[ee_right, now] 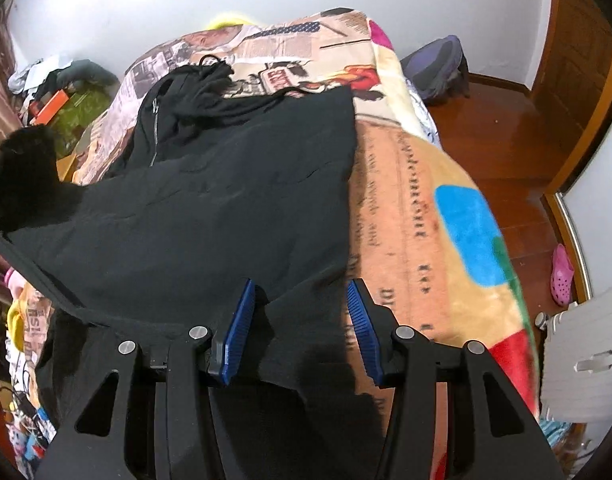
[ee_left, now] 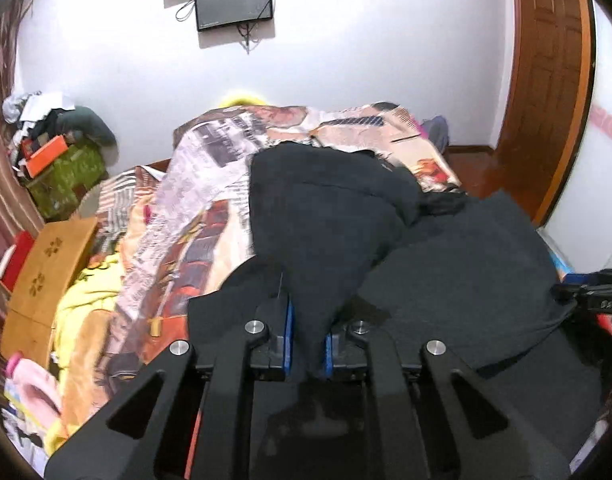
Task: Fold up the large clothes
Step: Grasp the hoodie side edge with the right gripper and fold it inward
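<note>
A large black zip-up garment (ee_right: 210, 208) lies spread on a bed covered by a newspaper-print blanket (ee_right: 418, 208). Its zipper (ee_right: 154, 136) and bunched hood are at the far end. In the left wrist view my left gripper (ee_left: 308, 344) is shut on a pinch of the black garment (ee_left: 326, 216), which rises from the blue pads (ee_left: 288, 332) in a tented fold. My right gripper (ee_right: 302, 312) is open, its blue pads (ee_right: 240, 320) standing wide on either side of the garment's near right corner without pressing it. The right gripper (ee_left: 594, 292) also shows at the left wrist view's right edge.
A wooden board (ee_left: 46, 272), a green box (ee_left: 66, 176) and piled clutter stand left of the bed. Right of the bed are wood floor (ee_right: 506, 128), a dark backpack (ee_right: 438, 68), a pink shoe (ee_right: 562, 276), a white radiator (ee_right: 586, 360) and a brown door (ee_left: 554, 80).
</note>
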`<state>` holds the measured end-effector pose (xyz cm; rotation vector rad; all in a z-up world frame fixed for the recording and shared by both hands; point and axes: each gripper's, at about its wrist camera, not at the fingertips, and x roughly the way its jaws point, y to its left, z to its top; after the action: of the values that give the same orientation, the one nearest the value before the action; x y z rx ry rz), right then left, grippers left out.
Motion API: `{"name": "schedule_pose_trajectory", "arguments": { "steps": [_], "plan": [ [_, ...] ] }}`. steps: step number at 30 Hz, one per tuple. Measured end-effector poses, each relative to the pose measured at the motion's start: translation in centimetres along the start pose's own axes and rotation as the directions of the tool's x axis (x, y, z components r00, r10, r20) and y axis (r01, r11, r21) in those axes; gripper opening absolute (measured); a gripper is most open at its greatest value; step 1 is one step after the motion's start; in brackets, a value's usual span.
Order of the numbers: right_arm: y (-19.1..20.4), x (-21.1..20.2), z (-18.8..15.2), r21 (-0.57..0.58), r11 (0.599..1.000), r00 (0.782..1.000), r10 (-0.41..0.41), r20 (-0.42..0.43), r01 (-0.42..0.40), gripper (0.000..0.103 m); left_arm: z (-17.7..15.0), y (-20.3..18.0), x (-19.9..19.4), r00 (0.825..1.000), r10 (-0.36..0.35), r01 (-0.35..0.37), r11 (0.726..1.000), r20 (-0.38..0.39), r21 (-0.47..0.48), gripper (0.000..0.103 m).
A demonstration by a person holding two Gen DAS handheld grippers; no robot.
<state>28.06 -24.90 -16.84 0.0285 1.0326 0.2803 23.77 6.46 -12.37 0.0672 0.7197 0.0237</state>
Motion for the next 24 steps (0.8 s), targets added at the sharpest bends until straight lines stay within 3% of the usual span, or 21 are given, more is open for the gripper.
{"name": "schedule_pose_trajectory", "arguments": {
  "steps": [4, 7, 9, 10, 15, 17, 24],
  "plan": [
    [0.0, -0.1, -0.3, -0.004, 1.0, 1.0, -0.007, 0.016, 0.008, 0.044, -2.4, 1.8, 2.9, 0.993, 0.018, -0.022, 0.999, -0.116, -0.031, 0.027],
    [-0.2, -0.1, -0.4, 0.004, 1.0, 1.0, 0.002, 0.009, -0.002, 0.046, -5.3, 3.1, 5.2, 0.976, 0.008, -0.019, 0.999, -0.217, -0.048, 0.028],
    [-0.2, -0.1, -0.5, 0.007, 1.0, 1.0, 0.003, 0.008, -0.003, 0.046, -7.0, 3.2, 5.6, 0.967, 0.005, -0.017, 0.999, -0.254, -0.048, 0.033],
    [0.0, -0.1, -0.5, 0.007, 1.0, 1.0, 0.001, 0.008, -0.001, 0.046, -7.9, 3.2, 5.7, 0.964, 0.015, -0.028, 0.999, -0.266, -0.045, 0.04],
    [0.3, -0.2, -0.5, -0.001, 1.0, 1.0, -0.018, 0.005, 0.018, 0.046, -10.5, 4.1, 5.6, 0.959, 0.038, -0.054, 0.997, -0.28, -0.048, 0.056],
    [0.3, -0.2, -0.4, -0.008, 1.0, 1.0, -0.025, 0.003, 0.025, 0.046, -10.7, 4.9, 5.3, 0.954, 0.082, -0.102, 0.993, -0.287, -0.054, 0.075],
    [1.1, -0.6, 0.7, -0.057, 0.997, 0.999, -0.047, -0.003, 0.047, 0.046, -10.3, 7.2, 4.2, 0.939, 0.126, -0.149, 0.988, -0.321, -0.049, 0.077]
  ]
}}
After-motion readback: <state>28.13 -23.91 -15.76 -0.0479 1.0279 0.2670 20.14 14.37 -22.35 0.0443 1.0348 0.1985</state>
